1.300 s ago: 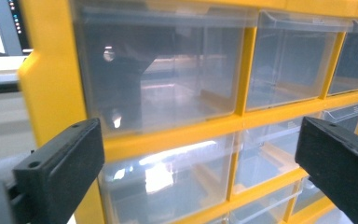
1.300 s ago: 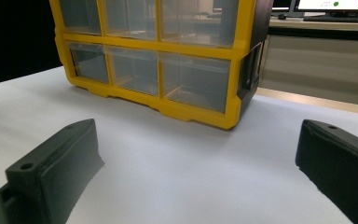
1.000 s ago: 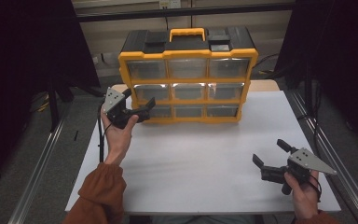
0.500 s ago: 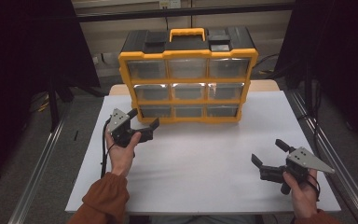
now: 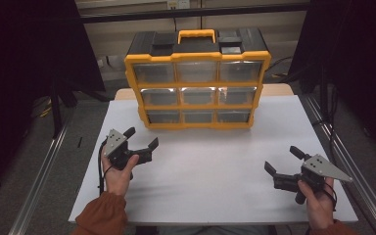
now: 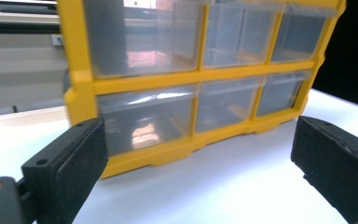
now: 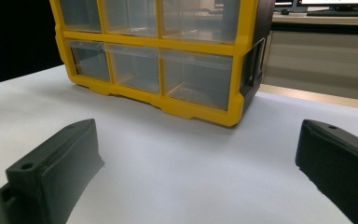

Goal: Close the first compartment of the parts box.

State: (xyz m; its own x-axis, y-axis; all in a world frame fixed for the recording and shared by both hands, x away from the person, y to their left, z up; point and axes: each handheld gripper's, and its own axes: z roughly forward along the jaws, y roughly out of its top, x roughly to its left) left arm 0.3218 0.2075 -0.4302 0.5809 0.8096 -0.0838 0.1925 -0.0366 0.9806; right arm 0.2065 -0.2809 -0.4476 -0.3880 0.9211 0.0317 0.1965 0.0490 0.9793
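Plastic organiser on a matt white tabletop

At your twelve o'clock, the yellow-framed plastic drawer organiser (image 5: 198, 81) looks smooth, its clear drawers (image 6: 144, 116) glossy with glare. The white table surface (image 5: 210, 171) reads matt and paper-smooth. Your matt black left gripper (image 5: 141, 139) and right gripper (image 5: 284, 159) show grey metal-looking plates (image 5: 325, 166).

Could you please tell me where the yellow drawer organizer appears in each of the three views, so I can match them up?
High view: the yellow drawer organizer stands at top centre, at the table's far edge.
Left gripper view: it spans the upper frame, beyond the open fingers.
Right gripper view: it sits upper left to centre.
Shared landmark: the bottom row of clear drawers.
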